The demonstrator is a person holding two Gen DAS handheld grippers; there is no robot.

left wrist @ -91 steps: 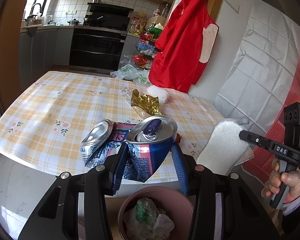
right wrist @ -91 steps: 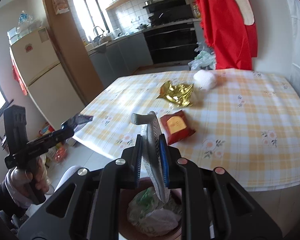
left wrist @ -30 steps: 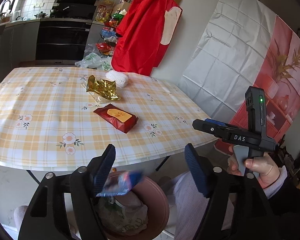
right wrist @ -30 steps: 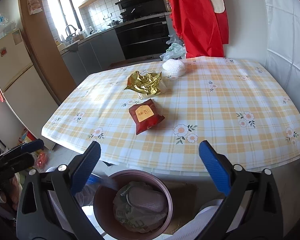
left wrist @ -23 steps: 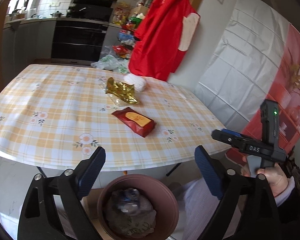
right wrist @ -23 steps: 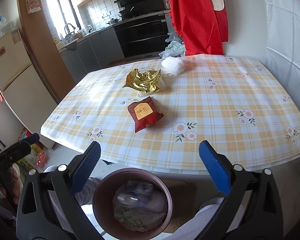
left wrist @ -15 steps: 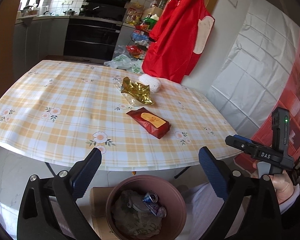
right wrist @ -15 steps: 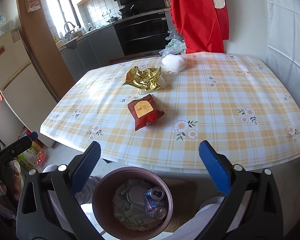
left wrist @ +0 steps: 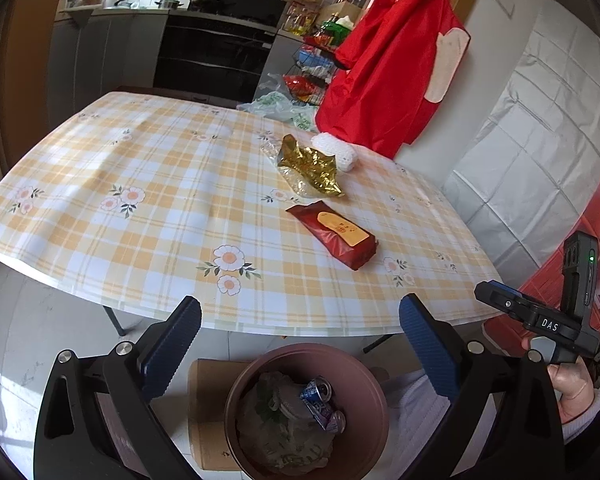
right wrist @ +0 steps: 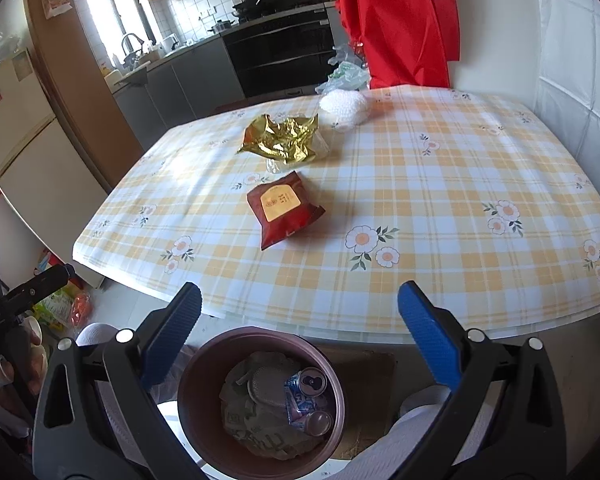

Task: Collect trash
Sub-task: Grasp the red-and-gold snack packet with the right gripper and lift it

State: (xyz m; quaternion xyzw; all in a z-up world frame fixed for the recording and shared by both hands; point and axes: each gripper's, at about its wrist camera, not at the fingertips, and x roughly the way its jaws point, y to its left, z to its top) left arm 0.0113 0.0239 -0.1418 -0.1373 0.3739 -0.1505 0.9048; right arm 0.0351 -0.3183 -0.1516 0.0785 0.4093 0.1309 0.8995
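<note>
Left gripper (left wrist: pixel 300 340): jaws spread wide, nothing between them, poised above the bin.

Right gripper (right wrist: pixel 299 338): jaws spread wide, nothing between them, also above the bin. In the left wrist view its body shows at the right edge, gripped by a hand (left wrist: pixel 576 390) with a pale cuff.

Bin (right wrist: pixel 188 404): round, brown-pink, on the floor just below the near edge of the tabletop, flanked by the person's pale trouser legs. A flat cardboard sheet (left wrist: pixel 206 412) lies under and beside it.

Bin contents: crumpled bag or liner; a blue can (right wrist: pixel 308 386) lying on top, its lid end facing up; a second can end (right wrist: pixel 319 422) just beside it; a flattened grey piece (right wrist: pixel 266 386) touching the blue can.

Tabletop (right wrist: pixel 440 216): covered by a yellow-and-white check cloth with flower prints.

Red packet (right wrist: pixel 282 208): sealed, with a yellow label, lying flat toward the near middle of the tabletop, apart from the other items.

Gold wrapper (right wrist: pixel 286 140): crumpled foil over a clear film, farther back, beyond the red packet.

White wad (right wrist: pixel 344 108): soft, netted, near the far edge, just beside the gold wrapper.

Beyond the tabletop: a red garment (left wrist: pixel 388 72) hanging at the wall, a plastic bag (right wrist: pixel 346 74) on the floor, a black oven (left wrist: pixel 216 56) under the kitchen counter, a fridge (right wrist: pixel 16 136) at left.
</note>
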